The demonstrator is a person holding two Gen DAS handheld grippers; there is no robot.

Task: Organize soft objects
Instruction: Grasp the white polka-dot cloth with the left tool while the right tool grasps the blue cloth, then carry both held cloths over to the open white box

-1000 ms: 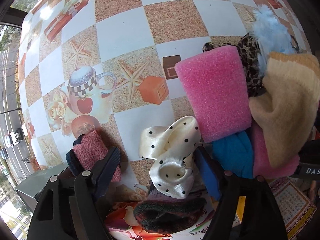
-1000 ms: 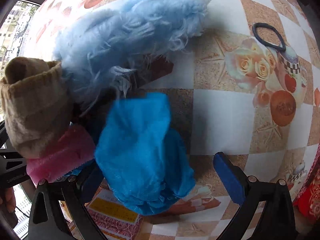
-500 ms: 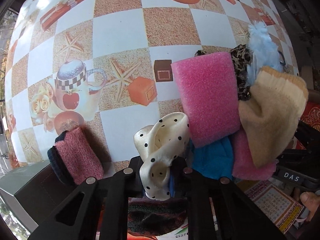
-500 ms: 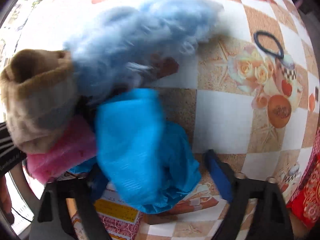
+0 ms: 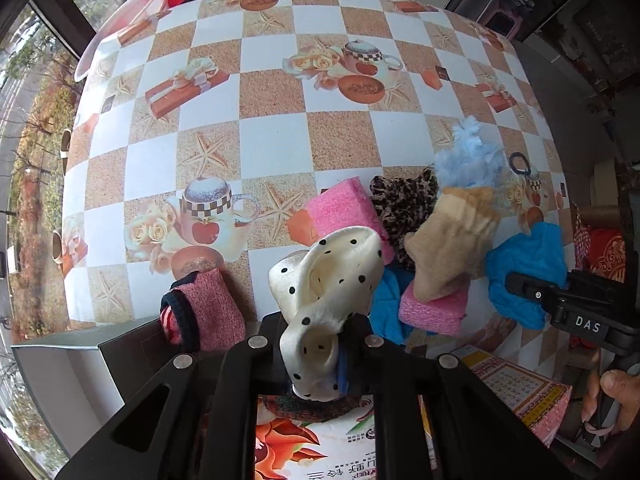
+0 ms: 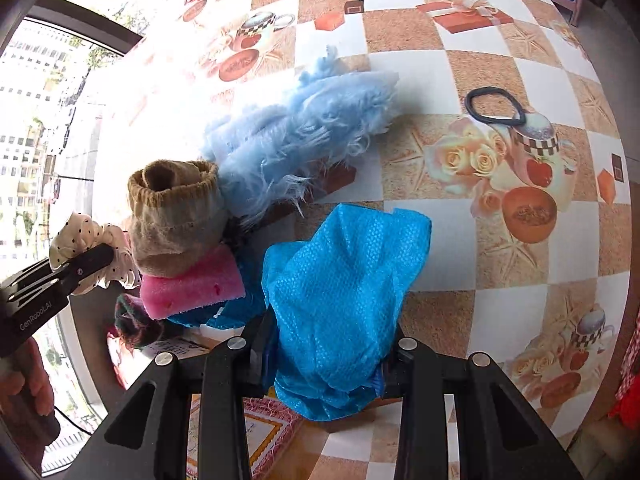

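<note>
Left gripper [image 5: 320,354]: jaws closed tight on the cream polka-dot scrunchie [image 5: 326,280], which stands up between the fingers, lifted clear of the checked tablecloth [image 5: 276,142]. Right gripper [image 6: 324,354]: jaws have just been closing and now pinch the blue cloth [image 6: 344,292], whose bulk rises ahead of the fingers and hangs over the tablecloth.

Between the two tools lies the pile: a tan sock [image 5: 452,244] resting on a pink sponge [image 5: 434,310], a second pink sponge [image 5: 344,210] just behind the scrunchie, a leopard-print piece [image 5: 404,204], and pale-blue fluff [image 6: 308,128] at the far side. A black hair tie [image 6: 494,106] lies apart from the pile, to the right of the fluff. A pink knit sock [image 5: 208,308] lies left of the left gripper, at the table's near edge.
</note>
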